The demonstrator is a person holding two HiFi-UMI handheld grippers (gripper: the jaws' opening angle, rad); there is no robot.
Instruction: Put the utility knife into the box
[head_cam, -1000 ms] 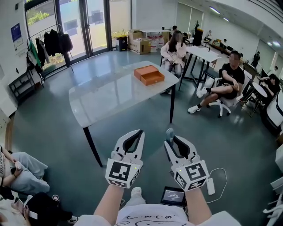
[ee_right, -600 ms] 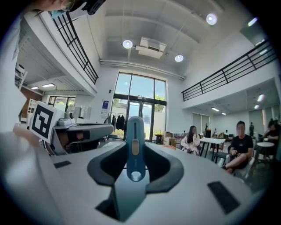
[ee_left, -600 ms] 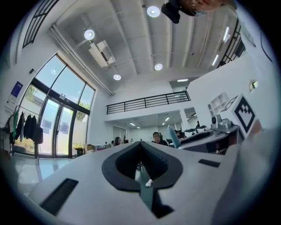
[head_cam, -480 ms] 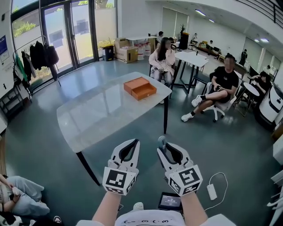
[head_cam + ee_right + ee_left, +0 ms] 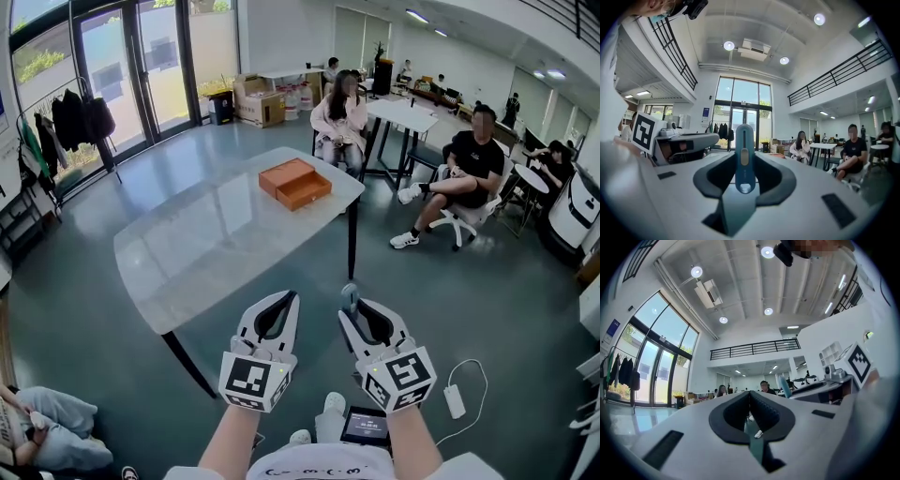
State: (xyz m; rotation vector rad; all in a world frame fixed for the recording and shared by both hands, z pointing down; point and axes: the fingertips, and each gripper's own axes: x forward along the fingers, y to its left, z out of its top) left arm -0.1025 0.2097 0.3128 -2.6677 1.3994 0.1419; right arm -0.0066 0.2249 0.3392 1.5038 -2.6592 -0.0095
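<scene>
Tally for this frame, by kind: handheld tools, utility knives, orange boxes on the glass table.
tools: 2 (left tool, right tool)
utility knife: 1, clamped in the right tool
orange box: 1
total: 4

Open tabletop leads to the orange box at its far corner; a seated person sits, apparently, just behind.
</scene>
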